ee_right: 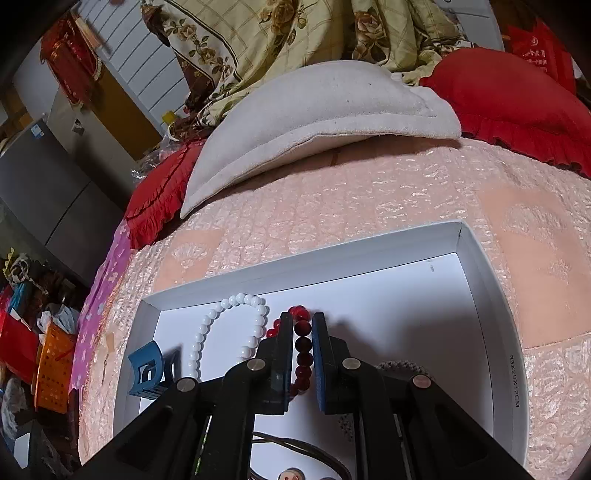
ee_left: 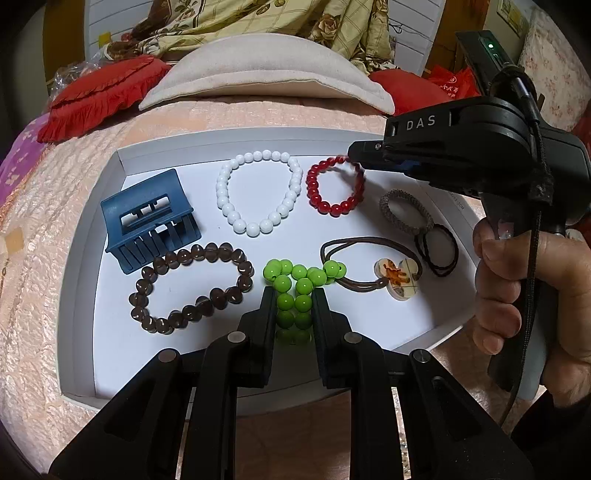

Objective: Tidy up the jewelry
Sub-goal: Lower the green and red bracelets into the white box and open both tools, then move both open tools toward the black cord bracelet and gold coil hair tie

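Bracelets lie in the white tray [ee_left: 92,258] on the bed: my left tongs [ee_left: 294,299] are clamped on the green bracelet [ee_left: 295,291], my right tongs [ee_right: 300,325] on the red bracelet [ee_right: 303,347]. I judge each should be lifted straight and slowly, clear of the white bracelet [ee_left: 258,192], keeping strands untangled.

A bed with a pink quilted cover [ee_right: 332,206] carries a beige pillow [ee_right: 325,110], red cushions [ee_right: 509,96] and a floral blanket [ee_right: 295,33].
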